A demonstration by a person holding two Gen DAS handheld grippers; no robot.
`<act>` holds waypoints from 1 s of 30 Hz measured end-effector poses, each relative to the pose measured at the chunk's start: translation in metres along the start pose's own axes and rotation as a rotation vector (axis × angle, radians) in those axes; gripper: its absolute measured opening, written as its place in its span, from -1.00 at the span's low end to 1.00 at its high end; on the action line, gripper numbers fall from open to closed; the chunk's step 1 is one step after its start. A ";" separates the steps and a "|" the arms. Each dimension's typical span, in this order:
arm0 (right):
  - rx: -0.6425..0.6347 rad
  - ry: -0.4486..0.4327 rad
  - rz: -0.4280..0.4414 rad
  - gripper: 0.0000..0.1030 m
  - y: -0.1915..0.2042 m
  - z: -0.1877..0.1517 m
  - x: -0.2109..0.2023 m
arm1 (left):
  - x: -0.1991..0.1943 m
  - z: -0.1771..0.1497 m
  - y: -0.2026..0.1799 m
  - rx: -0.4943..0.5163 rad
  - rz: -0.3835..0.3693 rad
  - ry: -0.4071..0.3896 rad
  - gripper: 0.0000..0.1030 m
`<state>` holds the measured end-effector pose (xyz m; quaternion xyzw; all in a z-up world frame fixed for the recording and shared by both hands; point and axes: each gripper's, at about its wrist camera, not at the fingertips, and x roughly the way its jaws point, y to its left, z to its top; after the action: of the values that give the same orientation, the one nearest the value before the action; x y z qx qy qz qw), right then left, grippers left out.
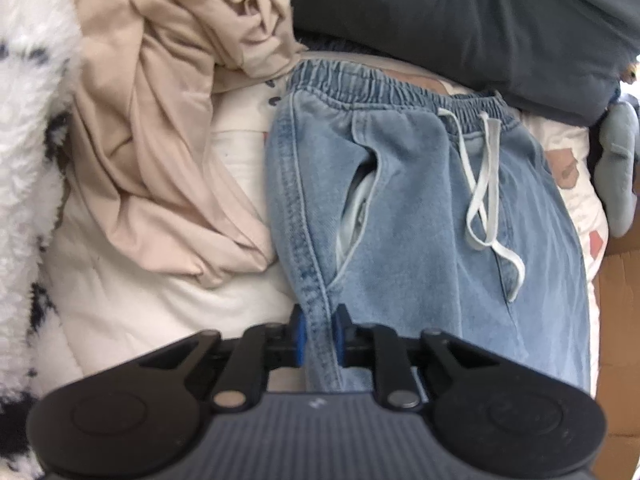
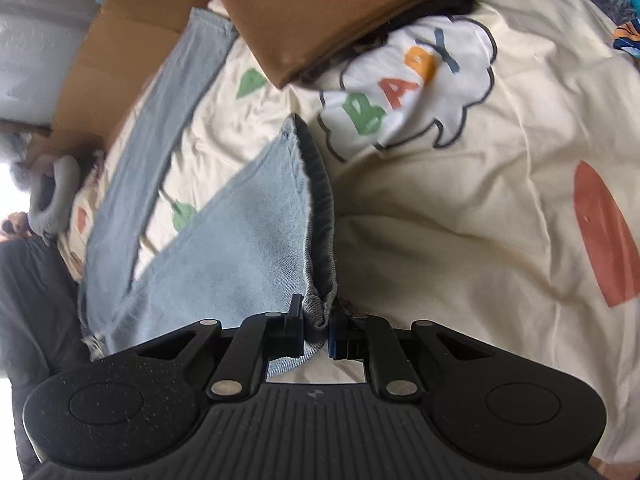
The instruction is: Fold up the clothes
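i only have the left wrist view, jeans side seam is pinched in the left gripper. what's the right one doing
Observer: The right gripper is shut on a bunched hem of the jeans.
Operator: is that leg lying flat
Observer: No, the fabric rises from the bed cover up to the pinch; the other leg lies flat beyond it.
Operator: anything near it on the bed
Observer: A folded brown cloth lies past the leg ends, next to a cloud print reading BABY.

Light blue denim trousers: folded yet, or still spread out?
Still spread out. The light blue denim trousers lie flat with waistband and drawstring showing, and the legs lie apart across the cream printed bedsheet.
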<state>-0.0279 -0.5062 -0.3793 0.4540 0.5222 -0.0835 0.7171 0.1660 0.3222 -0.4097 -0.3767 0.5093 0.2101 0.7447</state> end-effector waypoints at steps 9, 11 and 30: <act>-0.030 0.070 -0.093 -0.82 -0.007 -0.020 -0.001 | -0.014 0.004 0.010 0.033 0.030 0.024 -0.74; -0.038 0.069 -0.118 -0.82 -0.009 -0.024 -0.004 | -0.013 0.005 0.012 0.054 0.036 0.040 -0.74; -0.067 0.084 -0.148 -0.09 -0.034 -0.027 0.021 | 0.001 0.028 0.024 -0.007 0.025 -0.037 -0.49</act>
<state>-0.0571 -0.4987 -0.4171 0.3932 0.5866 -0.0996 0.7010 0.1663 0.3588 -0.4136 -0.3687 0.4995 0.2281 0.7500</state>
